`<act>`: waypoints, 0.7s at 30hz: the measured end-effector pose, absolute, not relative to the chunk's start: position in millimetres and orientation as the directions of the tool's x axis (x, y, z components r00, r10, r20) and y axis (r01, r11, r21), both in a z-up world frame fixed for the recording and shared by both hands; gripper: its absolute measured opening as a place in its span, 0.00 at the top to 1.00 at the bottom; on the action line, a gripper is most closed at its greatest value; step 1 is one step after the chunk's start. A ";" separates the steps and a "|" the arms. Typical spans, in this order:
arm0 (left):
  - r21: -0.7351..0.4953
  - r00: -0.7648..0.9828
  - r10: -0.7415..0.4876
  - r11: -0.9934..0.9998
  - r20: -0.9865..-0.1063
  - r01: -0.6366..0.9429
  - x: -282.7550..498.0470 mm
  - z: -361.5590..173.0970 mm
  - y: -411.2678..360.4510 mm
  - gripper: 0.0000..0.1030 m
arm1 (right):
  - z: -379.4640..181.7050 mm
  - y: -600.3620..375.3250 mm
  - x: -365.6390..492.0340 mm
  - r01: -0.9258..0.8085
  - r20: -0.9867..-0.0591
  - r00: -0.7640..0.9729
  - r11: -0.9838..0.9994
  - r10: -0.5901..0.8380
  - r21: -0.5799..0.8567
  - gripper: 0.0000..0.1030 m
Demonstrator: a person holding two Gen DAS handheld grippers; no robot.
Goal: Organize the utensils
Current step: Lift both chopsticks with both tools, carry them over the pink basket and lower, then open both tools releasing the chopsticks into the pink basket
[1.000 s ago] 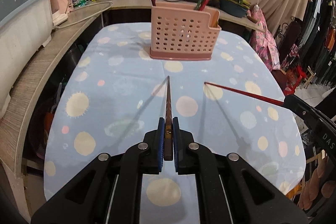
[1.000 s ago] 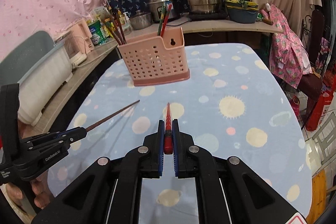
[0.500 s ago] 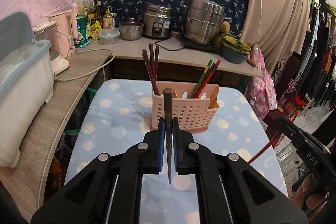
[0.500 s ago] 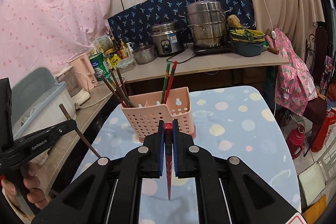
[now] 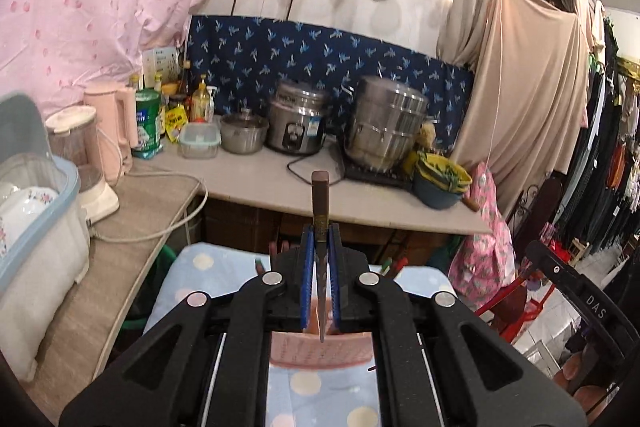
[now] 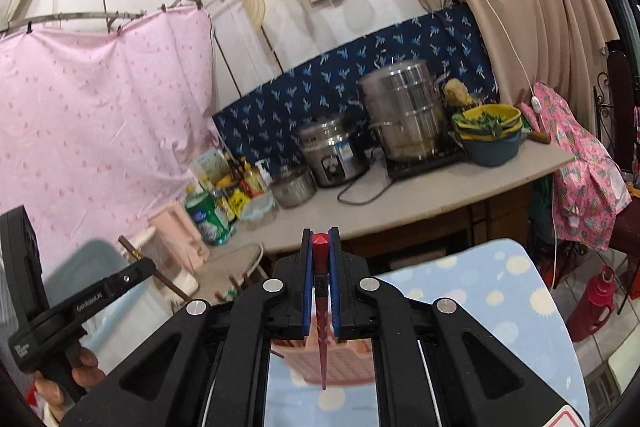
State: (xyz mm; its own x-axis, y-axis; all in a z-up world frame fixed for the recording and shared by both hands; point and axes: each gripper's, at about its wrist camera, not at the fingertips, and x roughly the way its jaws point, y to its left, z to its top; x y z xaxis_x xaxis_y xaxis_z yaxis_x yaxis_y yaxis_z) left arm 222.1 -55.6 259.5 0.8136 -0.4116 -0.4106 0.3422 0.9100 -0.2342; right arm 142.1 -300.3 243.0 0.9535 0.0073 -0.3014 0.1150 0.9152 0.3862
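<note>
Above the pink basket (image 5: 320,351), a brown chopstick (image 5: 320,203) is clamped upright in the left gripper (image 5: 320,247) and a red chopstick (image 6: 320,263) in the right gripper (image 6: 320,251), tips down, probably for dropping in.

**Two wrist cameras, raised and facing the kitchen counter**

Each fisheye view looks forward along its own black gripper's fingers, from close behind them, tilted slightly down. Both face the pale stone countertop (image 5: 280,183) (image 6: 400,203) with the steel stacked steamer pot (image 5: 384,123) (image 6: 404,111), well beyond. Both share the pink perforated plastic utensil holder (image 5: 320,351) (image 6: 340,359) just below, on the blue dotted tablecloth (image 5: 208,267) (image 6: 500,291).
</note>
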 end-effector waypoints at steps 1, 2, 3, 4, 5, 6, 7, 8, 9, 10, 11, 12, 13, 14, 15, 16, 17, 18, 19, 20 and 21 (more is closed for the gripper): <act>-0.232 0.818 -0.409 0.911 -0.404 0.341 225.5 262.3 -56.7 0.93 | 246.6 -301.6 146.6 0.117 -0.294 0.956 0.913 0.004 0.390 0.94; -0.230 0.824 -0.403 0.914 -0.399 0.335 230.1 263.9 -57.5 0.93 | 249.5 -302.7 152.2 0.119 -0.290 0.957 0.911 0.000 0.394 0.94; -0.230 0.825 -0.401 0.914 -0.397 0.334 234.5 265.0 -58.5 0.93 | 251.2 -304.4 157.8 0.122 -0.287 0.958 0.910 -0.004 0.396 0.94; -0.230 0.826 -0.401 0.914 -0.396 0.334 238.2 265.8 -59.1 0.93 | 251.7 -306.1 164.9 0.128 -0.285 0.958 0.907 -0.009 0.401 0.93; -0.229 0.827 -0.396 0.916 -0.399 0.328 242.7 265.1 -59.5 0.93 | 251.6 -307.4 169.8 0.128 -0.285 0.958 0.904 -0.008 0.408 0.93; -0.232 0.826 -0.393 0.917 -0.403 0.324 246.8 263.5 -59.4 0.93 | 249.9 -309.1 175.2 0.127 -0.287 0.958 0.901 -0.002 0.415 0.93; -0.233 0.825 -0.391 0.918 -0.408 0.320 249.9 261.2 -59.6 0.93 | 247.3 -310.3 181.2 0.129 -0.292 0.956 0.899 -0.001 0.419 0.93; -0.236 0.822 -0.389 0.919 -0.417 0.315 254.1 257.5 -59.8 0.93 | 244.1 -311.2 186.0 0.133 -0.297 0.955 0.898 -0.002 0.420 0.93; -0.238 0.818 -0.387 0.920 -0.425 0.311 258.0 254.2 -59.4 0.93 | 240.3 -312.4 190.4 0.135 -0.301 0.954 0.897 -0.002 0.422 0.94; -0.238 0.814 -0.384 0.922 -0.436 0.307 261.7 249.3 -59.4 0.93 | 235.8 -314.1 195.0 0.138 -0.306 0.952 0.894 -0.001 0.426 0.94; -0.240 0.810 -0.383 0.922 -0.445 0.304 264.1 244.9 -59.5 0.93 | 231.1 -315.7 198.9 0.142 -0.314 0.949 0.891 0.001 0.430 0.93; -0.241 0.806 -0.382 0.922 -0.453 0.301 266.1 240.7 -59.7 0.93 | 226.1 -317.8 202.9 0.146 -0.324 0.946 0.889 0.002 0.434 0.93; -0.240 0.803 -0.379 0.924 -0.461 0.298 268.5 236.7 -58.3 0.93 | 220.5 -318.9 207.0 0.152 -0.336 0.942 0.887 0.004 0.436 0.93; -0.241 0.799 -0.378 0.924 -0.467 0.296 270.2 233.2 -58.3 0.93 | 215.2 -319.4 210.5 0.158 -0.349 0.937 0.886 0.005 0.436 0.93; -0.243 0.795 -0.378 0.924 -0.475 0.295 272.2 229.1 -58.2 0.93 | 209.9 -319.8 213.3 0.163 -0.360 0.933 0.885 0.005 0.436 0.93; -0.245 0.790 -0.380 0.924 -0.481 0.295 273.8 225.3 -58.2 0.93 | 205.6 -319.3 215.4 0.167 -0.368 0.930 0.884 0.006 0.436 0.93; -0.246 0.786 -0.381 0.923 -0.486 0.295 274.6 222.3 -58.0 0.93 | 201.7 -320.2 217.2 0.169 -0.375 0.927 0.883 0.010 0.439 0.93; -0.246 0.784 -0.381 0.923 -0.491 0.295 275.8 219.4 -58.3 0.93 | 196.9 -320.5 219.9 0.171 -0.384 0.923 0.881 0.013 0.441 0.93; -0.247 0.781 -0.382 0.923 -0.495 0.295 277.2 216.5 -58.6 0.93 | 193.2 -320.4 221.9 0.175 -0.390 0.921 0.880 0.012 0.441 0.93; -0.248 0.777 -0.383 0.923 -0.500 0.295 278.8 214.1 -59.0 0.93 | 190.3 -319.5 223.9 0.179 -0.396 0.918 0.881 0.011 0.438 0.93; -0.250 0.774 -0.384 0.922 -0.504 0.295 280.3 211.7 -59.3 0.93 | 187.3 -318.8 226.4 0.182 -0.404 0.915 0.882 0.011 0.435 0.93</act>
State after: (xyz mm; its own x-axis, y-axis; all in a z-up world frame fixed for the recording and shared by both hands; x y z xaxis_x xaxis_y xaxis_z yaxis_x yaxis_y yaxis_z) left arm 280.3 -59.3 211.7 0.7737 -0.3838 -0.5040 0.2949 0.9223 -0.2496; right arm 226.4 -318.8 187.3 0.9149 0.0106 -0.4036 0.1819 0.8817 0.4354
